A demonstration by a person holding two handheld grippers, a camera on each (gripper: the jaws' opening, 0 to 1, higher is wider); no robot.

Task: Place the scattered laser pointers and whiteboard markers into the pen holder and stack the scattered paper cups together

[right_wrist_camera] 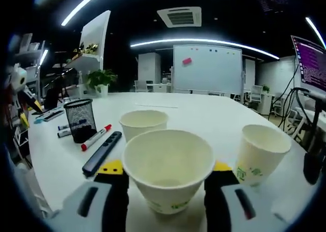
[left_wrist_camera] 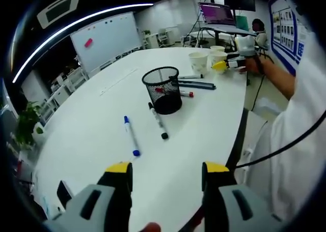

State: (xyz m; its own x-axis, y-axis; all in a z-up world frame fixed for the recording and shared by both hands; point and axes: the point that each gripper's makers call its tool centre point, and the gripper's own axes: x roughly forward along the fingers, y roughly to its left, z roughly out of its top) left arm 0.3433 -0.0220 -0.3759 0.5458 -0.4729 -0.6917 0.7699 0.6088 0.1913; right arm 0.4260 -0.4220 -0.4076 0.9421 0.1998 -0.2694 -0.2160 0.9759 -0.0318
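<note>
A black mesh pen holder (left_wrist_camera: 163, 89) stands mid-table. A blue marker (left_wrist_camera: 131, 135) and a black marker (left_wrist_camera: 158, 120) lie in front of it. A red-capped marker (left_wrist_camera: 178, 93) and two dark laser pointers (left_wrist_camera: 197, 85) lie just beyond it. My left gripper (left_wrist_camera: 167, 168) hovers open above the near table, holding nothing. Far right, a hand holds my right gripper (left_wrist_camera: 226, 65) at the paper cups (left_wrist_camera: 198, 60). In the right gripper view, my right gripper (right_wrist_camera: 166, 167) is open with one paper cup (right_wrist_camera: 168, 173) between its jaws. Two more cups (right_wrist_camera: 143, 122) (right_wrist_camera: 260, 153) stand behind it. The pen holder (right_wrist_camera: 80, 119), red marker (right_wrist_camera: 97, 137) and a laser pointer (right_wrist_camera: 102, 153) lie to its left.
The white table (left_wrist_camera: 91, 140) ends in a curved edge on the right, where a person in a white sleeve (left_wrist_camera: 300, 140) stands. A whiteboard (left_wrist_camera: 104, 38) and chairs stand beyond the table. A laptop screen (left_wrist_camera: 216, 13) glows at the back, and a plant (left_wrist_camera: 25, 122) stands at the left.
</note>
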